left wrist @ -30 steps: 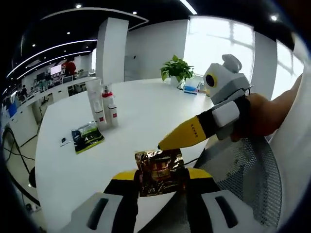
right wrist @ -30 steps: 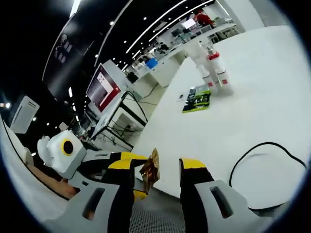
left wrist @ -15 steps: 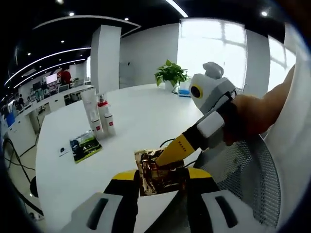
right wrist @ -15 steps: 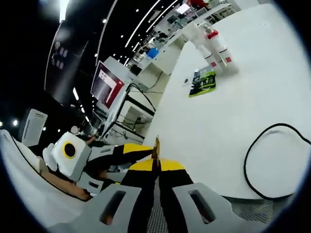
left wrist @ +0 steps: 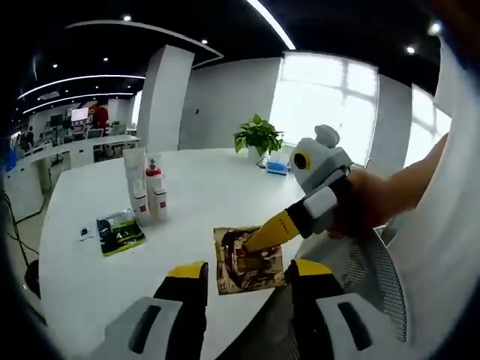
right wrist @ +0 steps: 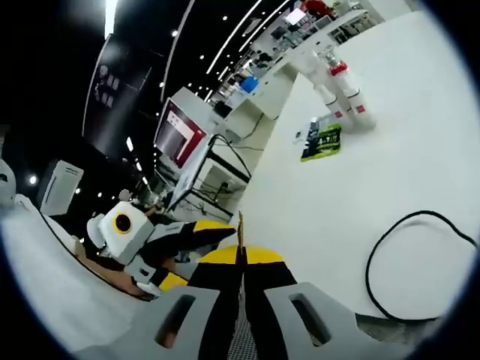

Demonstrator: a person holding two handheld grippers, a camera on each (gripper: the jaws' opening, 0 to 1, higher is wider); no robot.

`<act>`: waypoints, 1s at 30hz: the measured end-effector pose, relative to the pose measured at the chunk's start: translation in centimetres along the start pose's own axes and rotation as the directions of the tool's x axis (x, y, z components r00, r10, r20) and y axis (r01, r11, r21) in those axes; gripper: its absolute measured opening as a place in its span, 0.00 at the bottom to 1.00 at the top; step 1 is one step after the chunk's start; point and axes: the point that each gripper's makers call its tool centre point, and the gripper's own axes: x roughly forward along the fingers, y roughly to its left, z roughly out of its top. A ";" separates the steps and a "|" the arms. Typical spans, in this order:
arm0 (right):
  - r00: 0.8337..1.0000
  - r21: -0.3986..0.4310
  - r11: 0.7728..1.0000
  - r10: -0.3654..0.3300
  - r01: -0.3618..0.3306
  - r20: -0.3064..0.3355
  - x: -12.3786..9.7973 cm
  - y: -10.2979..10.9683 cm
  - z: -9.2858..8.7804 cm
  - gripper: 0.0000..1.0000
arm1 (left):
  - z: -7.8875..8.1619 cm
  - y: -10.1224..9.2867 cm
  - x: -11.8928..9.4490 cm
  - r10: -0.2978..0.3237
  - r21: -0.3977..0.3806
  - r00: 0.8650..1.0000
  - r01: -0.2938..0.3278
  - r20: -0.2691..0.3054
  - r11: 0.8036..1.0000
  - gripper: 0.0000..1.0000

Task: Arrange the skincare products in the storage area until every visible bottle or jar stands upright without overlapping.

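Observation:
A gold-brown foil sachet (left wrist: 247, 259) hangs over the near edge of the white table (left wrist: 202, 180). My right gripper (left wrist: 253, 241) reaches in from the right, its yellow jaws shut on the sachet's top. My left gripper (left wrist: 247, 271) stands open, with a small gap between each jaw and the sachet. In the right gripper view the right gripper (right wrist: 241, 259) pinches the sachet (right wrist: 240, 223) edge-on, and the left gripper (right wrist: 191, 255) sits just left of it. A white tube (left wrist: 136, 184) and a red-capped white bottle (left wrist: 157, 193) stand upright side by side farther along the table.
A green packet (left wrist: 120, 231) lies flat near the two bottles, also seen as the green packet (right wrist: 322, 139). A black cable (right wrist: 397, 255) loops on the table. A potted plant (left wrist: 257, 135) stands at the far edge. A mesh chair (left wrist: 367, 274) is below right.
My right gripper closed on the sachet, which the left gripper held a second ago. The left jaws have since spread off it. Both views shifted with the hands.

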 end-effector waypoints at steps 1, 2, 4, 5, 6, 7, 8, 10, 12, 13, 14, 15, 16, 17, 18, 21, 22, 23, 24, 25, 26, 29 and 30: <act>1.000 -0.014 1.000 0.013 -0.013 -0.009 -0.2 0.2 0.0 0.00 | 0.1 -0.1 0.0 -0.009 -0.012 1.000 0.009 0.005 1.000 0.46; 0.999 -0.030 0.999 0.035 -0.036 -0.032 -0.4 0.6 -0.2 0.00 | 0.1 -0.1 0.0 -0.012 -0.020 1.000 0.012 0.007 1.000 0.45; 0.994 -0.074 0.994 0.074 -0.080 -0.080 -0.9 1.3 -0.5 0.00 | 0.2 -0.2 0.0 -0.022 -0.036 1.000 0.022 0.013 0.999 0.45; 0.989 -0.098 0.988 0.106 -0.116 -0.104 -1.2 1.7 -0.7 0.00 | 0.3 -0.3 0.0 -0.033 -0.050 0.999 0.034 0.016 0.998 0.44; 0.985 -0.102 0.985 0.127 -0.139 -0.116 -1.4 2.1 -0.9 0.00 | 0.3 -0.6 0.0 -0.049 -0.065 0.999 0.050 0.018 0.997 0.43; 0.980 -0.111 0.979 0.156 -0.169 -0.121 -1.6 2.7 -1.0 0.00 | 0.3 -0.7 0.0 -0.061 -0.073 0.998 0.062 0.016 0.995 0.40; 0.976 -0.102 0.976 0.179 -0.192 -0.128 -1.8 3.1 -1.1 0.00 | 0.2 -1.2 0.0 -0.091 -0.088 0.996 0.091 0.008 0.992 0.36; 0.974 -0.102 0.973 0.195 -0.208 -0.119 -2.0 3.3 -1.2 0.00 | 0.1 -1.9 -0.1 -0.128 -0.088 0.992 0.128 0.002 0.988 0.27; 0.972 -0.110 0.970 0.206 -0.219 -0.117 -2.1 3.5 -1.3 0.00 | 0.1 -2.1 -0.1 -0.133 -0.076 0.991 0.133 0.003 0.988 0.26; 0.970 -0.109 0.968 0.214 -0.227 -0.118 -2.1 3.6 -1.3 0.00 | 0.1 -2.2 -0.1 -0.137 -0.077 0.991 0.136 0.003 0.988 0.26; 0.968 -0.116 0.965 0.221 -0.234 -0.116 -2.1 3.8 -1.3 0.00 | 0.1 -2.2 -0.1 -0.142 -0.082 0.990 0.141 0.001 0.987 0.26; 0.966 -0.121 0.962 0.230 -0.243 -0.115 -2.1 4.1 -1.3 0.00 | 0.1 -2.3 -0.1 -0.148 -0.086 0.989 0.147 0.002 0.985 0.25; 0.966 -0.124 0.962 0.232 -0.245 -0.113 -2.1 4.1 -1.3 0.00 | 0.1 -2.4 -0.2 -0.153 -0.091 0.988 0.152 0.002 0.984 0.24; 0.966 -0.125 0.961 0.233 -0.247 -0.114 -2.1 4.1 -1.3 0.00 | 0.1 -2.5 -0.2 -0.162 -0.097 0.987 0.161 0.000 0.982 0.23; 0.965 -0.128 0.960 0.236 -0.250 -0.116 -2.1 4.1 -1.4 0.00 | 0.0 -2.6 -0.2 -0.166 -0.096 0.986 0.165 -0.002 0.982 0.22; 0.962 -0.139 0.955 0.243 -0.260 -0.126 -2.1 4.2 -1.6 0.00 | -0.1 -3.0 -0.3 -0.190 -0.097 0.982 0.188 -0.010 0.977 0.18; 0.960 -0.148 0.952 0.248 -0.267 -0.133 -2.1 4.3 -1.7 0.00 | -0.1 -3.2 -0.3 -0.195 -0.096 0.981 0.193 -0.012 0.977 0.17; 0.959 -0.154 0.951 0.248 -0.268 -0.135 -2.1 4.3 -1.8 0.00 | -0.2 -3.2 -0.3 -0.198 -0.096 0.980 0.196 -0.014 0.976 0.17; 0.958 -0.154 0.950 0.250 -0.270 -0.137 -2.1 4.3 -1.8 0.00 | -0.2 -3.4 -0.3 -0.210 -0.104 0.977 0.208 -0.016 0.973 0.15; 0.957 -0.152 0.950 0.252 -0.273 -0.141 -2.2 4.3 -1.9 0.00 | -0.3 -3.7 -0.4 -0.235 -0.123 0.972 0.231 -0.022 0.965 0.14; 0.957 -0.151 0.950 0.253 -0.274 -0.143 -2.1 4.3 -1.9 0.00 | -0.3 -3.7 -0.4 -0.233 -0.114 0.972 0.229 -0.022 0.967 0.13; 0.956 -0.147 0.950 0.255 -0.276 -0.145 -2.1 4.3 -1.9 0.00 | -0.5 -3.9 -0.6 -0.243 -0.117 0.970 0.238 -0.029 0.964 0.09; 0.956 -0.147 0.950 0.255 -0.276 -0.144 -2.1 4.3 -1.9 0.00 | -0.5 -3.9 -0.6 -0.247 -0.125 0.969 0.242 -0.030 0.962 0.06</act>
